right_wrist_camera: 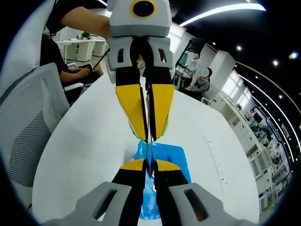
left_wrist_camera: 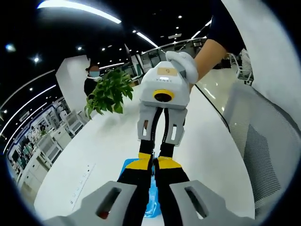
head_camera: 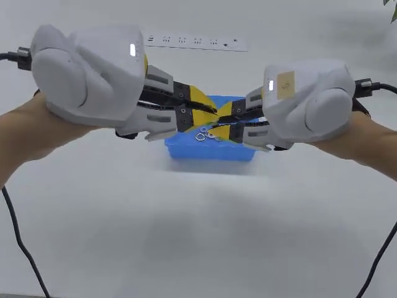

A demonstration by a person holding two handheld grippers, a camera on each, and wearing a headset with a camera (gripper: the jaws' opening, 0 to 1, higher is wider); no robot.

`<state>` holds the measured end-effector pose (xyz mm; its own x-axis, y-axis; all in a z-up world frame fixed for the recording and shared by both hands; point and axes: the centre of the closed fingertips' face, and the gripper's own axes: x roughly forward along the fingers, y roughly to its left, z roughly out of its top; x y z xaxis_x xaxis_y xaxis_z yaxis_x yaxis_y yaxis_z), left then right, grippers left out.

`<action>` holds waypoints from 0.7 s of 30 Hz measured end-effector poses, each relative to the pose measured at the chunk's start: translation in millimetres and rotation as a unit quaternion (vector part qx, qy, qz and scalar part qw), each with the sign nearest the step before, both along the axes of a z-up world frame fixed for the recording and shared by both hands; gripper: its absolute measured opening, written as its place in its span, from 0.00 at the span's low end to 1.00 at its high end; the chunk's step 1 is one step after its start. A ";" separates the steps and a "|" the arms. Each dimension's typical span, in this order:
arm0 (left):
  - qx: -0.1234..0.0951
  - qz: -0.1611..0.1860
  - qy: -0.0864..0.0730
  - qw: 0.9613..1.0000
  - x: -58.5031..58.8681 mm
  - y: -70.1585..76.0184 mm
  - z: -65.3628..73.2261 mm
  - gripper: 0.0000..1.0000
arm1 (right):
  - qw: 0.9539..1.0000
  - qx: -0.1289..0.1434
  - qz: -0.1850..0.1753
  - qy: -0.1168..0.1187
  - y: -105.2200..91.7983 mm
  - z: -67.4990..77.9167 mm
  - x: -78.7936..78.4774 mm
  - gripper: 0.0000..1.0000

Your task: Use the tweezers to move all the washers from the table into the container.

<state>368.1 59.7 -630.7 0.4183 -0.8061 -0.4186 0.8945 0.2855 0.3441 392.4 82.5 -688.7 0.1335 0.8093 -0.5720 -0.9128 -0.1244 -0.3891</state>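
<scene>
blue container [head_camera: 211, 152] sits on the white table [head_camera: 186, 230], right under the place where your two grippers meet, and some washers [head_camera: 208, 134] lie inside it. your left gripper [head_camera: 212, 113] comes in from 9 o'clock and your right gripper [head_camera: 223, 122] from 3 o'clock, tip against tip. i think this is because you re-seat the tweezers [right_wrist_camera: 149, 141] above the container, so that a dropped washer falls in. in the right gripper view both pairs of jaws stand narrow and pinch this thin dark tool between them. the tweezer tips are hidden behind the yellow jaws, so i cannot tell if they carry a washer. washers on the table i cannot make out, because your grippers cover that area. a power strip [head_camera: 197, 42] lies at 12 o'clock of the container.
</scene>
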 end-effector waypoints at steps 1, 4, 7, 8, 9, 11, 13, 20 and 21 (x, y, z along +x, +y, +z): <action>-0.005 0.000 0.001 1.000 -1.3 0.6 1.4 0.06 | 1.000 0.001 0.001 0.000 -1.1 1.7 -2.1 0.08; -0.018 -0.001 0.004 1.000 -8.6 2.7 3.7 0.06 | 1.000 0.006 0.002 0.005 -5.2 6.2 -11.2 0.08; -0.041 -0.004 0.016 0.999 -17.3 4.4 8.5 0.06 | 0.999 0.022 0.002 0.024 -7.5 10.8 -20.7 0.08; -0.040 -0.005 0.015 0.999 -19.2 5.2 8.8 0.06 | 0.999 0.024 0.001 0.026 -9.0 12.3 -23.8 0.07; -0.039 -0.007 0.015 0.999 -21.6 5.7 9.1 0.06 | 0.999 0.024 0.002 0.026 -9.8 13.3 -26.4 0.07; -0.037 -0.012 0.016 0.999 -26.8 7.4 9.5 0.06 | 0.999 0.025 0.004 0.027 -10.8 15.7 -32.3 0.07; -0.036 -0.013 0.018 0.999 -30.8 8.9 9.6 0.06 | 0.999 0.025 0.005 0.026 -11.8 18.7 -37.2 0.07; -0.036 -0.009 0.023 0.999 -38.1 7.6 8.8 0.07 | 1.000 0.019 0.003 0.023 -14.0 20.7 -47.8 0.07; -0.036 -0.008 0.025 0.999 -38.9 7.6 8.2 0.07 | 1.000 0.017 0.003 0.022 -14.5 20.5 -48.8 0.07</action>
<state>329.2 67.3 -622.6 0.3852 -0.8411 -0.3796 0.9147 0.2935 0.2779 343.6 67.9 -668.2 0.1039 0.8291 -0.5493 -0.9283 -0.1175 -0.3529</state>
